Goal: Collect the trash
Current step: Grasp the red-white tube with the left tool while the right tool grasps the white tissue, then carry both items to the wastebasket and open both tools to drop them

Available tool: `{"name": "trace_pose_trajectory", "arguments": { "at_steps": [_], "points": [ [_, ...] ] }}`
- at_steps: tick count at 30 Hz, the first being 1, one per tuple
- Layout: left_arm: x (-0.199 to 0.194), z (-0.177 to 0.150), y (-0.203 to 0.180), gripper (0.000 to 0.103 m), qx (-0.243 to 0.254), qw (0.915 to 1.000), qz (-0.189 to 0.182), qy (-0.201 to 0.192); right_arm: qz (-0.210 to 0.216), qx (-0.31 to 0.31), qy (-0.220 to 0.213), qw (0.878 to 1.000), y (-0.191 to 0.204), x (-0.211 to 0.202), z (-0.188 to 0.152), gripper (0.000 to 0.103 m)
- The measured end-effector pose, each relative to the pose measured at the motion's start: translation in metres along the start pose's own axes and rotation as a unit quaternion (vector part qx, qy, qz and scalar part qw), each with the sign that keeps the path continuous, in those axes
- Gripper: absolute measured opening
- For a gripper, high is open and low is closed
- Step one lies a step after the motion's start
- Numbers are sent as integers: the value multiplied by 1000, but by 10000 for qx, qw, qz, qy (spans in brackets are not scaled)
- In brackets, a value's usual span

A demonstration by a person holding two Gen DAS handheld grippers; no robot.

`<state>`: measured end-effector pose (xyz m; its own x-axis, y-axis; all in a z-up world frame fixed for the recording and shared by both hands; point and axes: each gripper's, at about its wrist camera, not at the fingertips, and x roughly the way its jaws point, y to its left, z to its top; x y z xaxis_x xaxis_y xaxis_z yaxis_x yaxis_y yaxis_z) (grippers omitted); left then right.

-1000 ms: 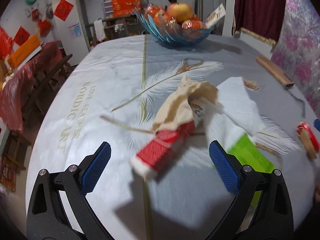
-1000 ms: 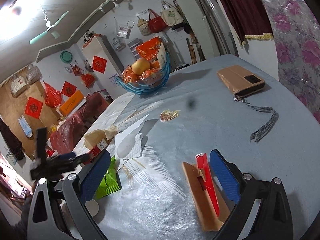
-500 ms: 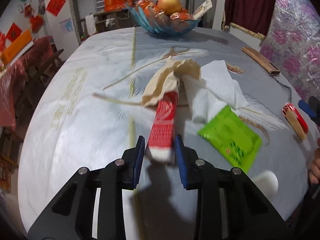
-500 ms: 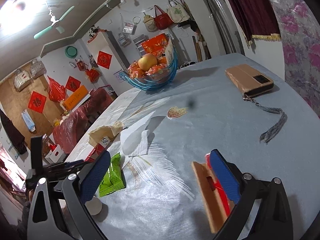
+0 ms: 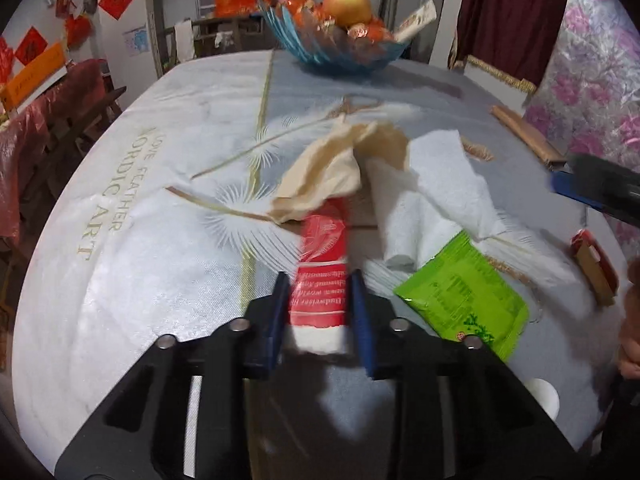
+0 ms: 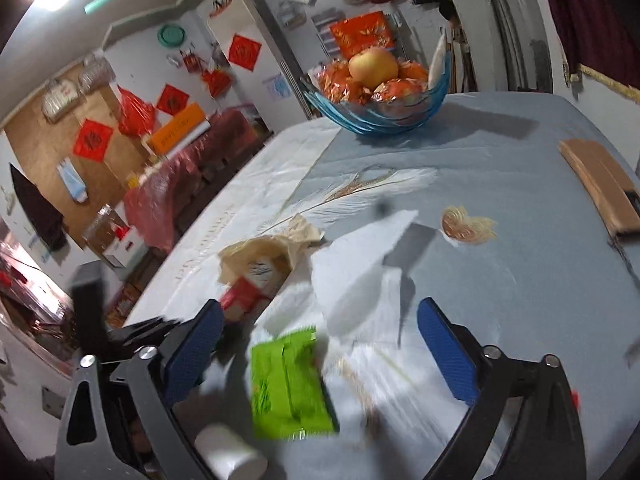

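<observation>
Two grippers: we work both, one in each hand, over a table (image 5: 132, 272) strewn with litter.
Left gripper (image 5: 320, 304): its jaws have just been closing, and the blue pads now press the near end of the red carton (image 5: 322, 268), which is between them.
Carton's place: near centre of the table, its far end tucked under the crumpled brown paper (image 5: 332, 168).
Right gripper (image 6: 320, 356): fingers spread wide with nothing held, hanging over the green packet (image 6: 288, 384).
Other trash: white paper towel (image 5: 432, 196) just right of the carton, green packet at near right touching the towel, a small red-and-tan box (image 5: 592, 264) at the far right edge.
Not trash, we judge: the blue fruit bowl (image 5: 340, 56) at the far end and the tan case (image 6: 600, 180) at far right.
Step in hand: securing the carton for lifting.
How to do it well: we should keep the squeeze firm but not crushing, lift straight up so the carton slides out from under the brown paper without dragging it, and keep the carton level.
Right side's approach: we would centre the packet between the pads and come down flat, since thin film slips easily.
</observation>
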<state>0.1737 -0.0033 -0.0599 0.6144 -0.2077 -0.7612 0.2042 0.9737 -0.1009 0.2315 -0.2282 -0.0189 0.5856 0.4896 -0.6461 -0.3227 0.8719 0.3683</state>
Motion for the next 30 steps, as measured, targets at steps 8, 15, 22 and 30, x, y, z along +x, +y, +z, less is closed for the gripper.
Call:
{"name": "trace_pose_trajectory", "arguments": {
  "at_steps": [8, 15, 22, 30],
  "points": [
    [-17, -6, 8, 27, -144, 9982, -372, -458, -293, 250, 468, 9982, -9, 54, 8, 69],
    [-28, -9, 12, 27, -158, 9923, -1033, -670, 223, 263, 200, 9992, -9, 45, 10, 4],
    [-42, -19, 11, 27, -277, 9916, -1022, -739, 14, -429, -1179, 9921, 16, -18, 12, 3],
    [-78, -35, 6, 28, -234, 9940, -640, -850, -407, -596, -88, 9974, 16, 26, 7, 68]
  ]
}}
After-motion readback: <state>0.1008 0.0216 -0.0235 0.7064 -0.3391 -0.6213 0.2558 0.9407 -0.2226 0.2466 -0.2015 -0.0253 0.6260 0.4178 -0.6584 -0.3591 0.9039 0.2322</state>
